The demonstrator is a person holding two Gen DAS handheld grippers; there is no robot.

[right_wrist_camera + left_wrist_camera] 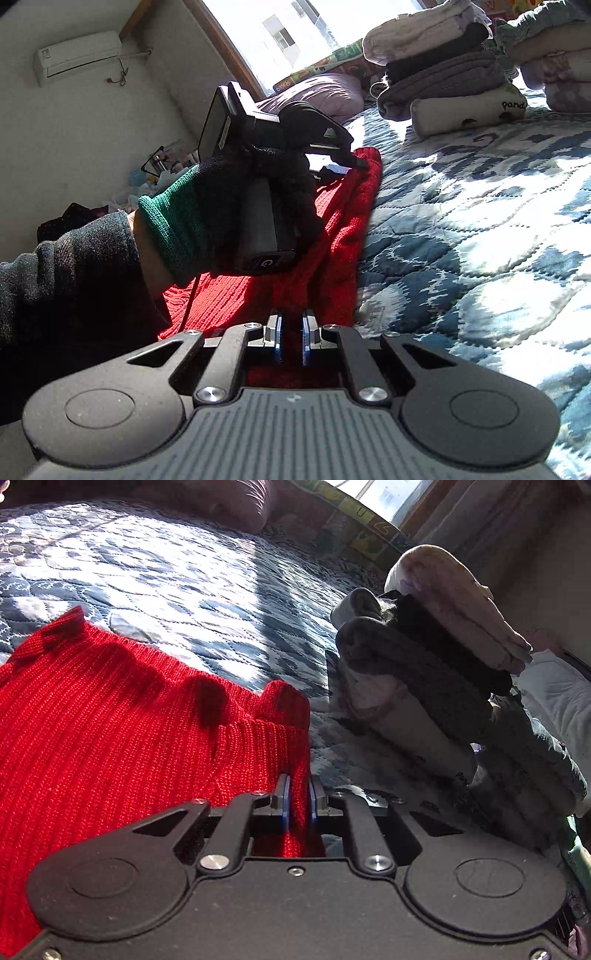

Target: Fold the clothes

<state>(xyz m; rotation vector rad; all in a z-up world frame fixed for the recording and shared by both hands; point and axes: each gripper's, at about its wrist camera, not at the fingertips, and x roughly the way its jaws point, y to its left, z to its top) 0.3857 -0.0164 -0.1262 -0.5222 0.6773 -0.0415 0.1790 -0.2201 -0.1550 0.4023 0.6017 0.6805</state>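
A red knit sweater (110, 716) lies on the blue patterned quilt (184, 590). In the left wrist view my left gripper (299, 797) is shut on the sweater's right edge, with red knit pinched between its blue pads. The right wrist view shows my right gripper (291, 328) shut on the near edge of the same sweater (332, 236). Farther along that edge sits the left gripper (347, 155), held by a gloved hand (229, 206) and closed on the far corner.
Stacks of folded clothes (443, 672) stand on the quilt to the right of the sweater, also seen as folded clothes (443, 81) at the back. A mauve pillow (317, 92) lies near the window. A wall air conditioner (77, 55) hangs at the left.
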